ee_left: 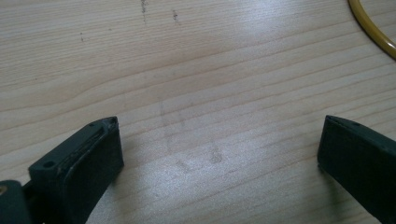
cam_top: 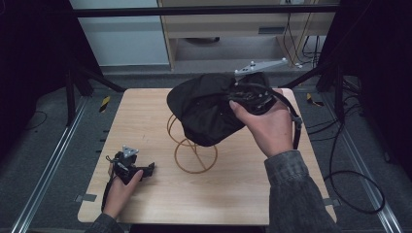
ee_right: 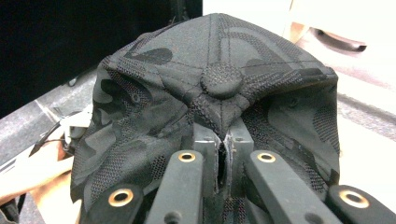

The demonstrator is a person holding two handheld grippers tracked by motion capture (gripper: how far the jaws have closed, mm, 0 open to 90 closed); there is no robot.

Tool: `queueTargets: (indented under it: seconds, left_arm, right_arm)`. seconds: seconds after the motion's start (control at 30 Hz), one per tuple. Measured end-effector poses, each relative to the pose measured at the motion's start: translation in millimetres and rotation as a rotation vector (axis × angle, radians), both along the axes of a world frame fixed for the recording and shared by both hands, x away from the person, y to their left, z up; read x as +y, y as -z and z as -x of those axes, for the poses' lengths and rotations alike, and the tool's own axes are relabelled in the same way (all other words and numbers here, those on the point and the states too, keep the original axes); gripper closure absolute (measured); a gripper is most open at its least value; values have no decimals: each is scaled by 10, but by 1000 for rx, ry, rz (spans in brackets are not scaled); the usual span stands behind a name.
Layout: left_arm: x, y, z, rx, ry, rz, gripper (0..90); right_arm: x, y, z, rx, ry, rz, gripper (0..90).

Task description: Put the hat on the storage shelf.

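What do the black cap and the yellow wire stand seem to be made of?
The cap looks like woven fabric with mesh panels: stitched seams, a cloth button and a faint camouflage print show. The stand seems to be thin metal wire with a glossy yellow or brass finish; I cannot tell which.

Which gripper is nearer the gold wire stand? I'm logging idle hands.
Right. The right gripper holds the black cap directly above the gold wire stand, jaws shut on the fabric. The left gripper rests on the table, off to the stand's left, jaws open.
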State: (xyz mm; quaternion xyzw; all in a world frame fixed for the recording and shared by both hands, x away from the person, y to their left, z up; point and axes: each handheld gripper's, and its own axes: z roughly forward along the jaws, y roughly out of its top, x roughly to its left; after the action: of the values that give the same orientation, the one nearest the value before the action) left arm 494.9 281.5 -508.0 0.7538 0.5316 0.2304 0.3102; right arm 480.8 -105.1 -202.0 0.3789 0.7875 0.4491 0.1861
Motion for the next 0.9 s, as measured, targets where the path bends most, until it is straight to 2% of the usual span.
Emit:
queueTargets:
  seconds: [0.33,0.9]
  left_arm:
    - [1,-1,0,1,1,-1,0]
    - [1,-1,1,1,2,-1,0]
  right_arm:
    - [216,101,-95,26,-28,6,866]
    - [335,207,-163,51,-40,43,864]
